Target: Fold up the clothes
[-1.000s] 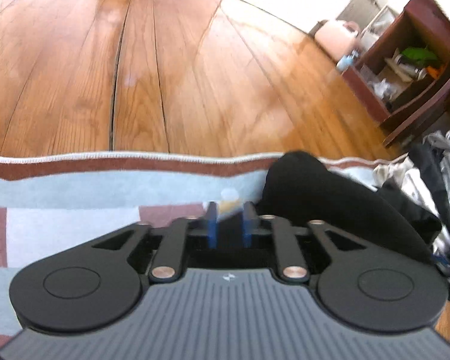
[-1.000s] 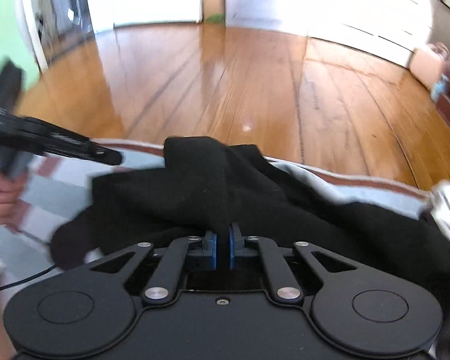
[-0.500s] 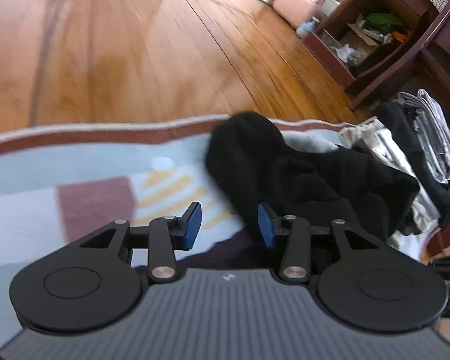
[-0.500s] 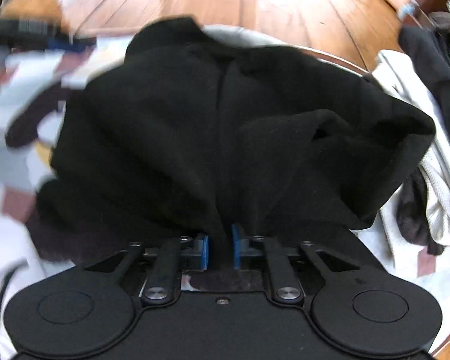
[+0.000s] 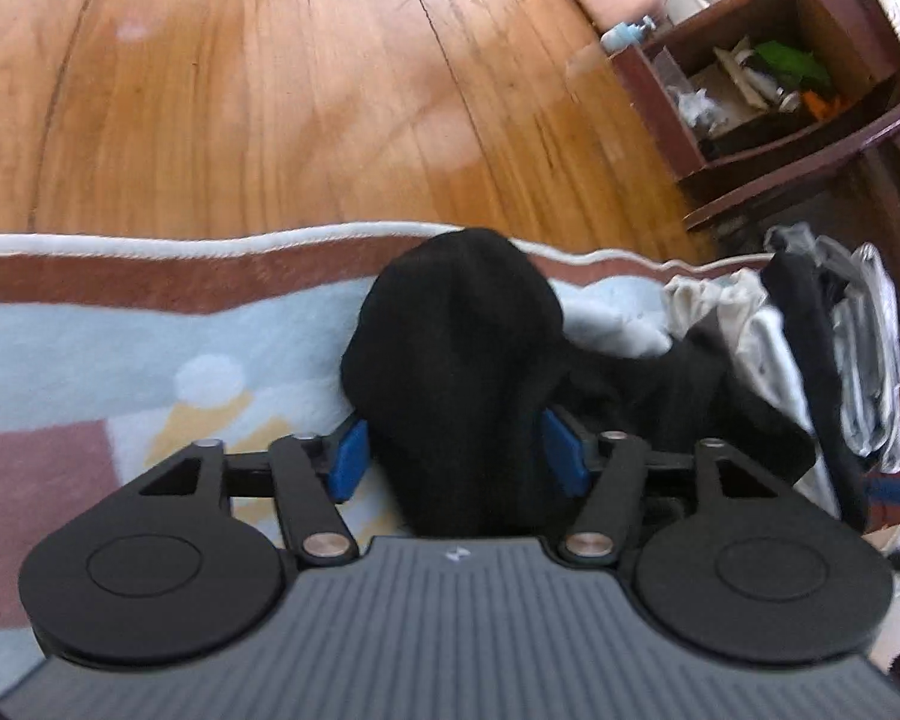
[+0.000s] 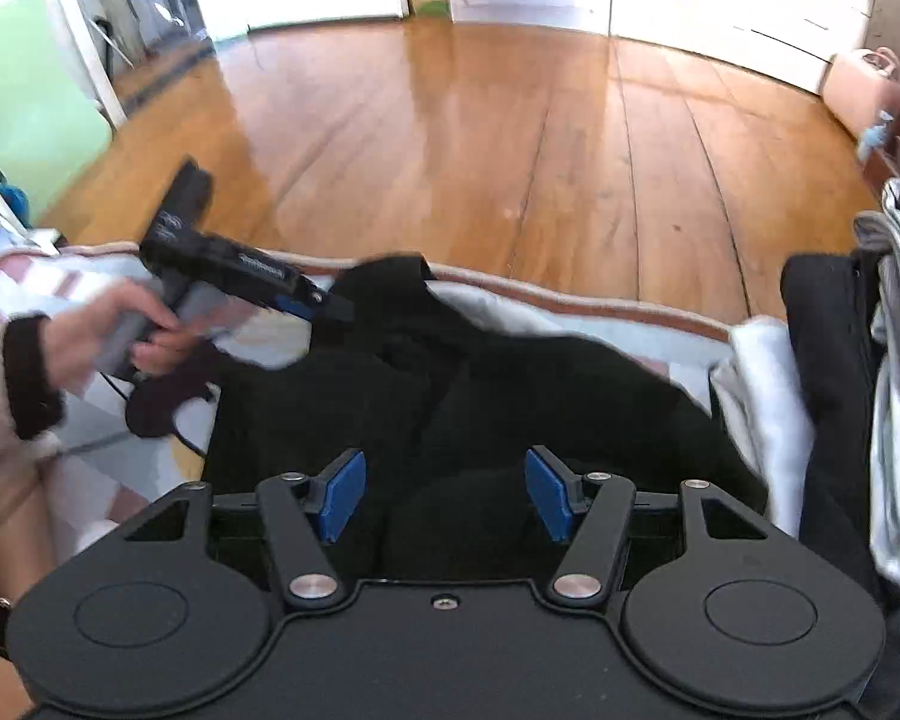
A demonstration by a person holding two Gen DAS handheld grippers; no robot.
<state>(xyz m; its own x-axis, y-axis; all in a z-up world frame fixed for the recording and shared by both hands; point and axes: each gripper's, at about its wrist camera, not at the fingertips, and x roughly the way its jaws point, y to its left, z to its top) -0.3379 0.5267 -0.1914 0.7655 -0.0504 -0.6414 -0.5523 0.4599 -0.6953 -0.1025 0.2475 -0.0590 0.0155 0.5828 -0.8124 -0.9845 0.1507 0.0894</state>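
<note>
Glossy wooden floor [image 6: 480, 138], dark shelf [image 5: 768, 84]

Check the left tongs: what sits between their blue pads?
A bunched fold of the black garment fills the open left tongs, shown in the left wrist view.

Black garment [image 5: 456, 360], pale blue rug [image 5: 120, 348] with rust-red border, white edging and cream, yellow and maroon shapes, honey-brown wooden floor [image 6: 480, 138], blue pads [image 6: 345, 492] on black tongs

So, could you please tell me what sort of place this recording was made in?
Most likely a room in a home: a wooden plank floor, a patterned rug strewn with clothes, and a cluttered dark wood shelf.
</note>
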